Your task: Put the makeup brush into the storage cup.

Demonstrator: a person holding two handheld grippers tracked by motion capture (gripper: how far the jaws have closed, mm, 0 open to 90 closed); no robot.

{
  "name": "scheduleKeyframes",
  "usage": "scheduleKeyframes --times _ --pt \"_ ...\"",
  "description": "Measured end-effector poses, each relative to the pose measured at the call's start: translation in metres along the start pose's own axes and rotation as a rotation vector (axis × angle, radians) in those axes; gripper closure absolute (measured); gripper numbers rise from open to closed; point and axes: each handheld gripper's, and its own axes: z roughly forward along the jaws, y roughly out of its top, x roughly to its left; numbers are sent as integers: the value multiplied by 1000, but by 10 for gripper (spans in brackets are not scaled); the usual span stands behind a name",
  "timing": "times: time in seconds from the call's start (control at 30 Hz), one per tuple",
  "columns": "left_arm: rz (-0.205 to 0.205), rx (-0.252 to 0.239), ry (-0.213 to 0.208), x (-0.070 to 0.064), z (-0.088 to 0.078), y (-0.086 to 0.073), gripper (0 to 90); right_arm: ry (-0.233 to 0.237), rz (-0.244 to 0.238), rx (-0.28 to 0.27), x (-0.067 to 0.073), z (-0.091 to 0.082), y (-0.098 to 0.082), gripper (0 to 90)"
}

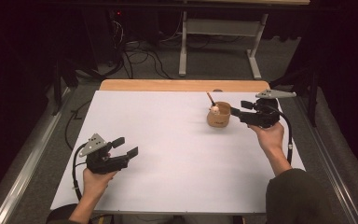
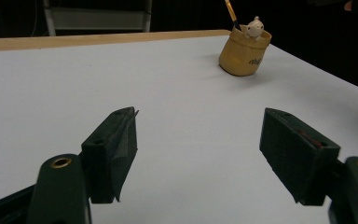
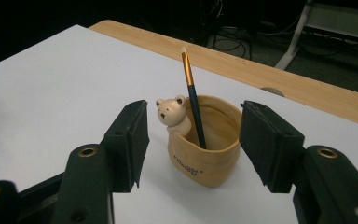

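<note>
Now right claw (image 3: 193, 144) open wide, holding nothing, one jaw each side of yellow cup (image 3: 207, 147), not touching. Cup standing on far right part of white tabletop (image 1: 168, 154), little bear (image 3: 171, 114) on rim, pencil (image 3: 193, 100) leaning inside. Left claw (image 2: 198, 154) open too, empty, low over near left tabletop, well apart from cup. Could tip cup or knock pencil if closed crooked. Soft-looking wall might squash.

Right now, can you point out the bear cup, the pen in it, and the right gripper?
bear cup (image 3: 204, 161): right gripper view, on its tan front wall.
pen (image 3: 193, 98): right gripper view, on the dark shaft above the rim.
right gripper (image 3: 193, 140): right gripper view, midway between its open jaws, either side of the cup.
</note>
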Motion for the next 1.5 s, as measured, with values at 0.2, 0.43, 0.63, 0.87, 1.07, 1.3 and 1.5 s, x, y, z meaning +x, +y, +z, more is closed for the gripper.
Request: scheduleKeyframes --times 0.2,0.43,0.63,0.87,1.07,1.3,1.5 --pt "-6 -5 1 0 -1 0 280 3 -5 -10 2 -3 -1 445" --pt "-4 1 0 0 0 0 280 12 -14 -17 3 -6 -2 444" --pt "-7 -2 1 0 -1 0 280 14 -8 -19 3 -8 -5 445" --pt "-6 0 2 0 0 0 280 10 -4 -20 2 -12 -8 445" --pt "-7 -2 3 0 0 0 280 11 -4 -23 2 -15 -11 446" --pt "-6 0 3 0 0 0 280 17 -4 -30 3 -18 -13 446" --pt "-7 -2 2 0 0 0 280 21 -9 -31 5 -20 -15 445"
